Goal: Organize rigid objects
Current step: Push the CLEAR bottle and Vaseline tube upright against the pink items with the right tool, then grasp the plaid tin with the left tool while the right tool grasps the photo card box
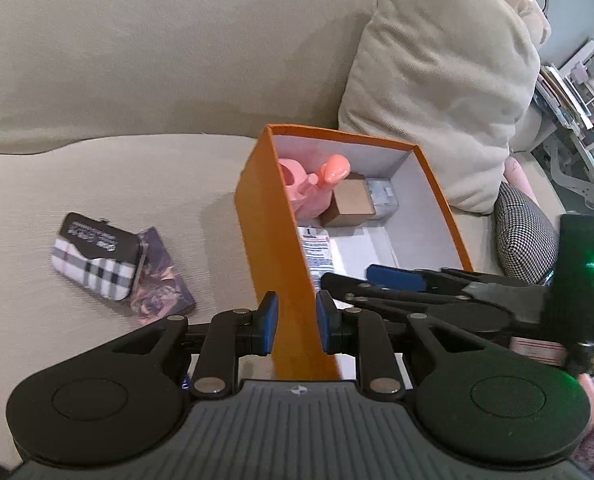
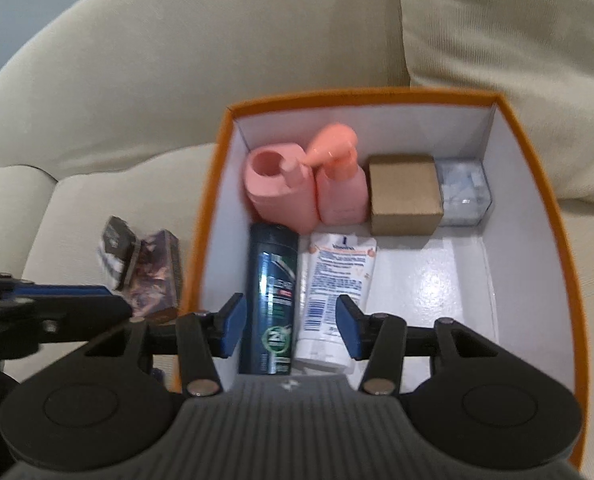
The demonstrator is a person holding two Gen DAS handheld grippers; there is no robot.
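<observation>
An orange box [image 1: 273,248] [image 2: 545,184] with a white inside stands on the sofa. It holds a pink container [image 2: 277,188], a pink pump bottle [image 2: 339,176], a brown carton [image 2: 405,196], a clear plastic box [image 2: 463,194], a dark spray can [image 2: 273,292] and a white tube [image 2: 331,292]. My left gripper [image 1: 296,324] straddles the box's left wall, a small gap on each side. My right gripper [image 2: 291,326] is open above the can and tube, holding nothing. A plaid case [image 1: 95,256] and a purple packet [image 1: 165,280] lie on the seat left of the box.
A beige cushion [image 1: 441,80] leans behind the box at the right. A houndstooth cushion [image 1: 527,236] lies further right. The sofa back [image 1: 157,48] rises behind. Shelves with clutter [image 1: 581,92] stand at the far right.
</observation>
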